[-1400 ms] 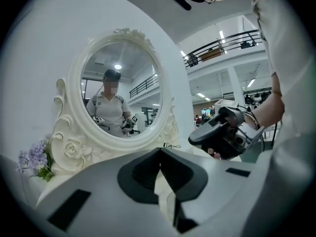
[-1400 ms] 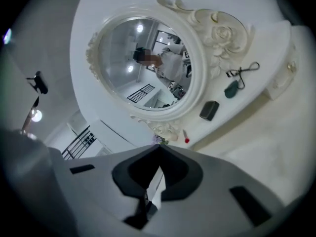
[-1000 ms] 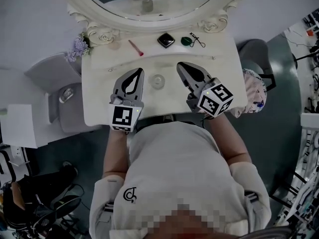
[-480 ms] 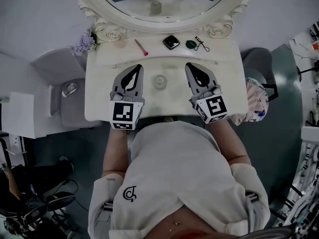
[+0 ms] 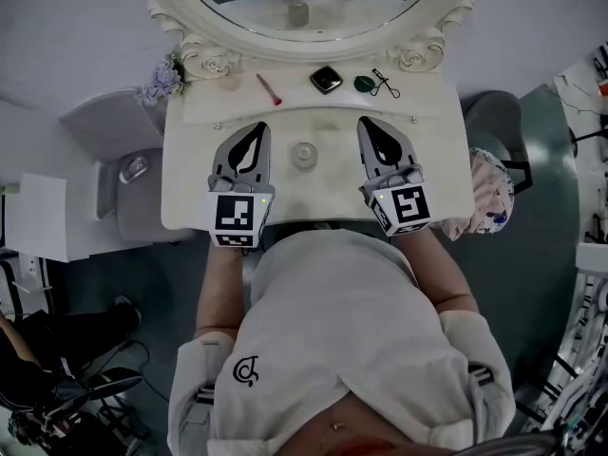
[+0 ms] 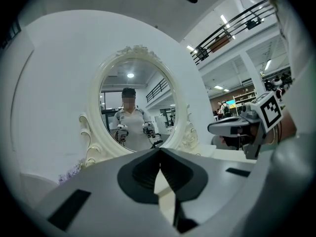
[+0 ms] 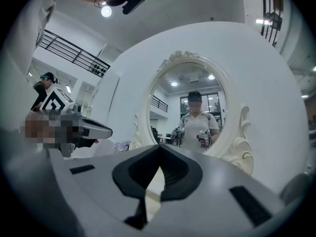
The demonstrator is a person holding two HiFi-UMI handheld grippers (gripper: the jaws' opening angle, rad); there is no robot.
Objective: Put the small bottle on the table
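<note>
The small clear bottle (image 5: 303, 154) stands upright on the white vanity table (image 5: 190, 193), seen from above in the head view. It sits between my two grippers and touches neither. My left gripper (image 5: 258, 127) lies to its left, shut and empty, pointing at the mirror. To the bottle's right my right gripper (image 5: 367, 123) is likewise shut with nothing in it. In the left gripper view the jaws (image 6: 159, 151) meet at the tips; the right gripper view shows the same (image 7: 159, 147). Neither gripper view shows the bottle.
An oval mirror (image 5: 304, 22) in an ornate white frame stands at the table's back. On the shelf before it lie a pink brush (image 5: 265, 89), a black compact (image 5: 326, 79), a green disc (image 5: 361, 84) and an eyelash curler (image 5: 384, 82). Purple flowers (image 5: 163, 77) sit at the left corner.
The right gripper has turned from a slant to point straight at the mirror. The left gripper and the bottle have stayed put; the head view has shifted slightly.
</note>
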